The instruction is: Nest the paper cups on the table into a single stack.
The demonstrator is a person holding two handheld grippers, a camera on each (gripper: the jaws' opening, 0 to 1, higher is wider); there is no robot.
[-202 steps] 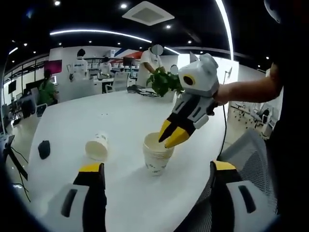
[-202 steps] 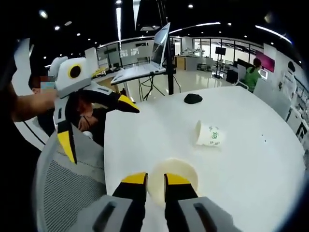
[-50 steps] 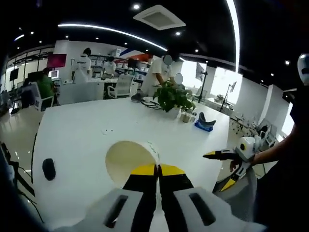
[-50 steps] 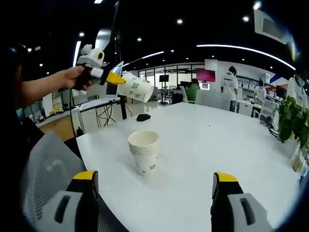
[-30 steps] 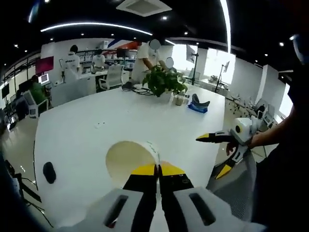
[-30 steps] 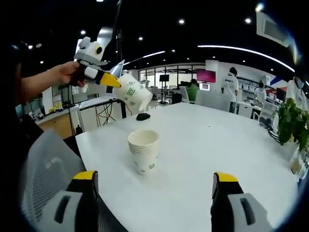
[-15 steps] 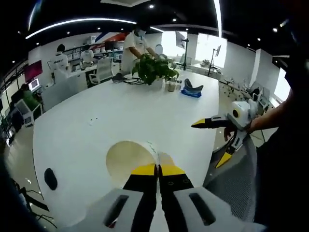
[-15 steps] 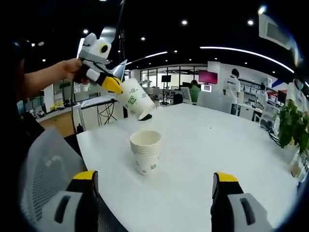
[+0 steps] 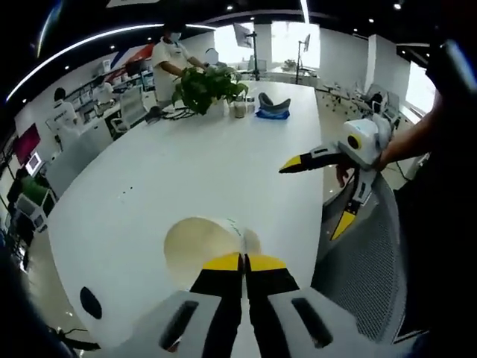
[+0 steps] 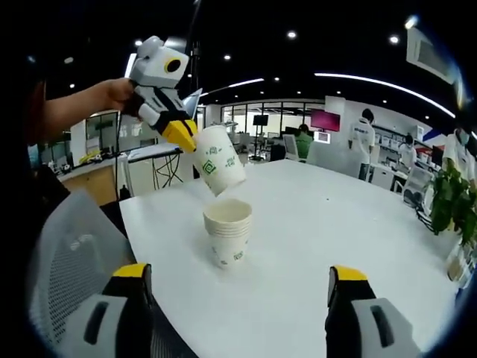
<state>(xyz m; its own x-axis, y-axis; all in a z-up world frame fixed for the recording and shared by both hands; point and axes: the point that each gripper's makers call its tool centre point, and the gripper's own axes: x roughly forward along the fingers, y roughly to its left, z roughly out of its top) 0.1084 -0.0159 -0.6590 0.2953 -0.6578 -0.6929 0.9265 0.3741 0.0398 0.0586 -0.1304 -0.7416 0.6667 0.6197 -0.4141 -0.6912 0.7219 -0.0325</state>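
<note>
My left gripper (image 9: 244,259) is shut on the rim of a white paper cup (image 9: 195,246), whose open mouth faces the camera. In the right gripper view the left gripper (image 10: 183,135) holds this cup (image 10: 218,160), with its green print, tilted in the air just above a stack of nested cups (image 10: 227,233). The stack stands upright on the white table (image 10: 328,224), and the held cup's base points down toward its mouth. My right gripper (image 10: 238,276) is open wide with nothing between its jaws, a short way back from the stack. From the left gripper's camera the right gripper (image 9: 307,203) shows open.
A grey mesh chair (image 10: 67,276) stands at the table edge by the person. A potted plant (image 9: 205,86) and a blue object (image 9: 272,104) sit at the far end, and a black mouse (image 9: 91,302) lies near the left edge. People work at desks in the background.
The left gripper has carried the cup down and across until it hangs right over the stack, tipping it closer to upright. The right gripper stays open and still.
</note>
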